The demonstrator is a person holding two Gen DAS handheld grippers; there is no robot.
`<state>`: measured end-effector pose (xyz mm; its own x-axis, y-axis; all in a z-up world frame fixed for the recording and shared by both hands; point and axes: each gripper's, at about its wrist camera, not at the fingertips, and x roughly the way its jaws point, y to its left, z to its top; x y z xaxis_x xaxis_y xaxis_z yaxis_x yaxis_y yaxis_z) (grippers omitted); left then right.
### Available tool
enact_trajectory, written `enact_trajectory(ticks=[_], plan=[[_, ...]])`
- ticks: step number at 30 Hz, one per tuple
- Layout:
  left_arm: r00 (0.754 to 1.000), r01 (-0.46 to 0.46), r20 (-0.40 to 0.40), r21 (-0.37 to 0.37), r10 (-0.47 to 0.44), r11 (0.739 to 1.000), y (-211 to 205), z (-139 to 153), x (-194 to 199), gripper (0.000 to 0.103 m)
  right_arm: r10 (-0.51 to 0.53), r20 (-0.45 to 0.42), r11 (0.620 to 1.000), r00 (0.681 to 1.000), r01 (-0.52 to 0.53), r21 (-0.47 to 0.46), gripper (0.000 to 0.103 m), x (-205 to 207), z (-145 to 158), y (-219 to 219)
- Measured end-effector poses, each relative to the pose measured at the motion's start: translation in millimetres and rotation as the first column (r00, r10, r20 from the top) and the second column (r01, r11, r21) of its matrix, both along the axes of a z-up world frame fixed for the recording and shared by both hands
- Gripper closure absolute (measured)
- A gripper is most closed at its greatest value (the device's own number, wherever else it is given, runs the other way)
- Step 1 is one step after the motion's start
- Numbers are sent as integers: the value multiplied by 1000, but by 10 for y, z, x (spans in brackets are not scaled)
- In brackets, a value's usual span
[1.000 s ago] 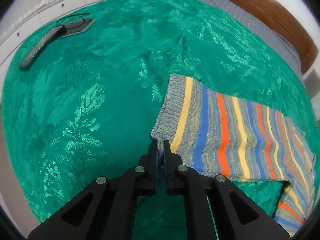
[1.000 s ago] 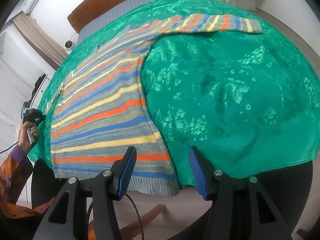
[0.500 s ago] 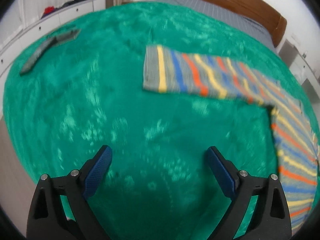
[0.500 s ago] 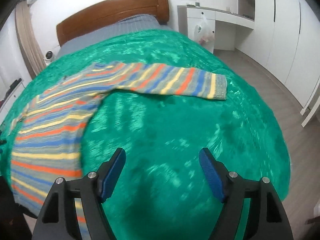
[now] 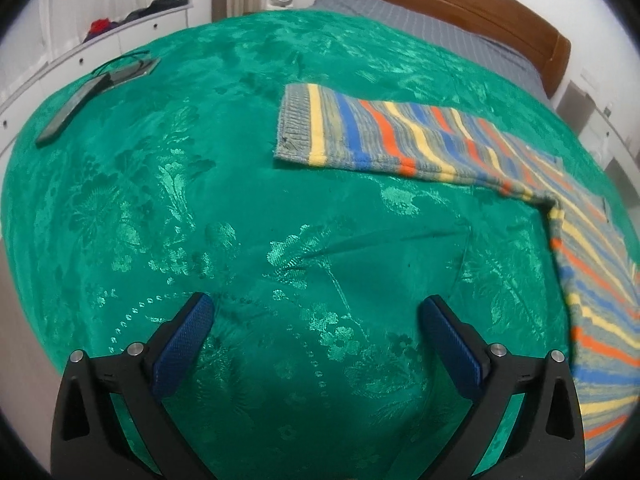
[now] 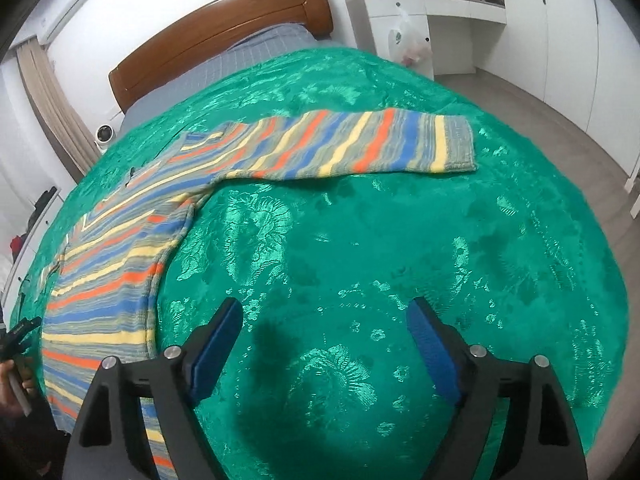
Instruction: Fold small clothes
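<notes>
Striped sweater (image 5: 420, 140) flat on green bedspread (image 5: 200, 200), both sleeves out sideways, body toward the bed's near edge. Left sleeve cuff (image 5: 294, 124) well ahead of left tool (image 5: 316, 324); right cuff (image 6: 460, 142) well ahead of right tool (image 6: 324, 320). Both tools with jaws apart and opening, nothing between them, only bare bedspread beneath. Wide clear cloth around each tool, up to the sleeves. Remote (image 5: 72, 108) and a flat dark item with a cord near the far left edge, well apart from the sweater. Headboard (image 6: 216, 36) beyond. Sweater hem cut off by the right tool's arm and frame edge; collar hard to make out. Hand (image 6: 12, 384) at left border, partly cropped, holding something dark.
</notes>
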<state>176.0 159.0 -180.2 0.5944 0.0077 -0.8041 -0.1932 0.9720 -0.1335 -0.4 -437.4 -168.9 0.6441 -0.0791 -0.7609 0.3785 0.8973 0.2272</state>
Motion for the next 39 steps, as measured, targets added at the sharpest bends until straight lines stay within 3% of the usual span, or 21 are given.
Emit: enact_trajectory(ticks=[4,12,30,39], plan=[[1000,-17,9,-17,17,1000,24,-11,-21,0,-1,0,999,1000,1,51,14,12,-58,-47],[1000,5,-22,69,-3,998,-90,-19,-6,0,5,-3,998,1000,-5,65,7,29,-93,-23],[1000,5,-18,60,-4,998,-68,-17,-19,0,-14,29,998,999,12,58,7,-19,-62,-13],[1000,5,-17,61,-4,998,-69,-18,-19,0,-75,83,997,994,74,19,7,-142,50,-45]])
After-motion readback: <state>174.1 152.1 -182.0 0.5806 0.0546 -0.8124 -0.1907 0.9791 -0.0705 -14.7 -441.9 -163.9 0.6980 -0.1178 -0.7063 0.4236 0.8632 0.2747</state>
